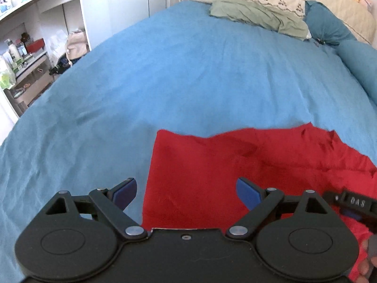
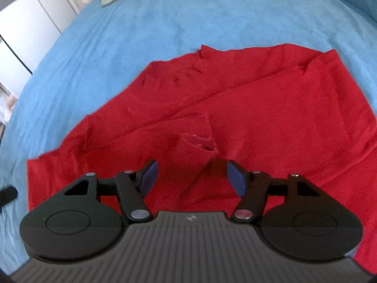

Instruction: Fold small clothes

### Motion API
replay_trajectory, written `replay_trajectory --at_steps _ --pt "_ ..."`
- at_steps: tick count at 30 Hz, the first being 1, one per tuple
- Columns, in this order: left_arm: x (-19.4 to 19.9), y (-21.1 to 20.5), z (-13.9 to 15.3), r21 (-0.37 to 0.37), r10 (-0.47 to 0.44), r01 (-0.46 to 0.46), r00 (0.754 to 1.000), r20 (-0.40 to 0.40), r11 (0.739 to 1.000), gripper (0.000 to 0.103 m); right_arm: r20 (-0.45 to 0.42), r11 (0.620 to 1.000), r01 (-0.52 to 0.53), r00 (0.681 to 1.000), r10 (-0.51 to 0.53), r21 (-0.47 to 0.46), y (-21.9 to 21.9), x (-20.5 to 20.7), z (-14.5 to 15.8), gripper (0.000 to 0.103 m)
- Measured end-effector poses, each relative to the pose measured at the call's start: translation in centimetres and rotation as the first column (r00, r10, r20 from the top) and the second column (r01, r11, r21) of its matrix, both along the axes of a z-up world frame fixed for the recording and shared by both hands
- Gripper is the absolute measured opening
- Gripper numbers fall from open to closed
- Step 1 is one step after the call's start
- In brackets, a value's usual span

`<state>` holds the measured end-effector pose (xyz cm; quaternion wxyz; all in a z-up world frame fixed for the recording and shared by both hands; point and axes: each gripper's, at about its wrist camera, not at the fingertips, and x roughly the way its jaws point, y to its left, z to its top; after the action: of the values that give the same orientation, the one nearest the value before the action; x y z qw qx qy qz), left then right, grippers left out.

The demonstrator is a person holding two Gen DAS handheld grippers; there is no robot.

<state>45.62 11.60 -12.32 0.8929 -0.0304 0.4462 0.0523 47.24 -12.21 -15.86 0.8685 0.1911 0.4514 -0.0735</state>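
Red knit garment [image 2: 235, 108] lies spread on blue bedsheet [image 1: 165, 70], sleeve cuff [image 2: 198, 141] folded inward. Left gripper [image 1: 186, 188] spread wide, holding nothing, above garment's left edge. Right gripper [image 2: 190, 176] spread, just short of cuff. Risk: pinching sheet along with knit, dragging fold askew.

One red garment [image 2: 235, 108] lies at 6 o'clock on one blue bed [image 1: 165, 75]; one green garment [image 1: 256, 14] at 12; two hand-held grippers.
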Motion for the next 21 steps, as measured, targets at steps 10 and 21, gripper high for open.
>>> replay_trajectory --at_steps 10,21 --pt "0.5 0.4 -0.8 -0.02 -0.027 0.026 1.0 -0.011 0.999 0.094 -0.005 0.994 0.003 1.0 -0.003 -0.108 -0.1 -1.1 -0.4 0.05" --pt "0.9 1.1 -1.9 -0.002 -0.007 0.007 1.0 -0.025 1.0 0.094 0.018 1.0 -0.015 1.0 0.014 0.027 -1.4 -0.3 -0.6 0.023"
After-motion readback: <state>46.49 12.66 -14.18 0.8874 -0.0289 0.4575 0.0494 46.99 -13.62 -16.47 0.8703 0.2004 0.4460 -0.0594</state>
